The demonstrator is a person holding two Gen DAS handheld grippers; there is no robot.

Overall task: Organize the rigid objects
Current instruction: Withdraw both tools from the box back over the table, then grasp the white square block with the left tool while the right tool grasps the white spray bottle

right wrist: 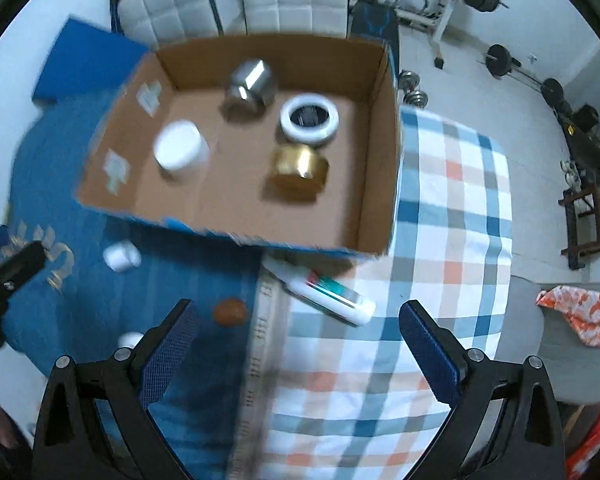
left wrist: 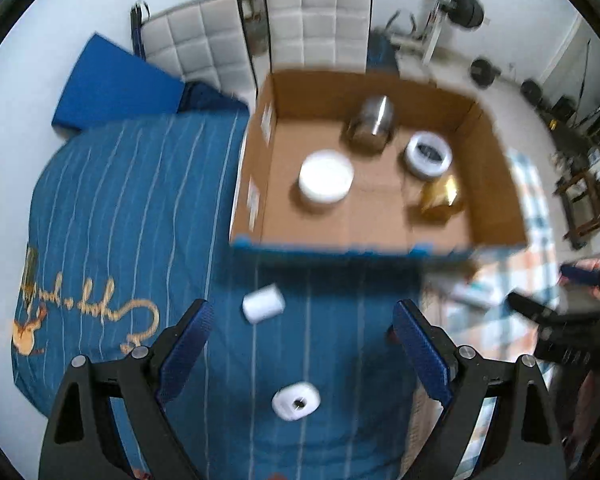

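Both pairs of blue-padded fingers are spread wide with nothing between them: the left gripper (left wrist: pixel 302 330) hangs over the blue striped cloth (left wrist: pixel 112 208), the right gripper (right wrist: pixel 300 330) over the seam where it meets the checked cloth (right wrist: pixel 452 216). Ahead sits the open cardboard box (right wrist: pixel 380 152), holding a white tub (right wrist: pixel 178 150), a steel cup (right wrist: pixel 252 84) on its side, a white ring (right wrist: pixel 309 120) and a gold roll (right wrist: pixel 300 170). Outside the box lie a small white cylinder (left wrist: pixel 263 303), a white spool (left wrist: pixel 296 400), a brown lump (right wrist: pixel 230 312) and a white tube (right wrist: pixel 332 292) near the box's front edge.
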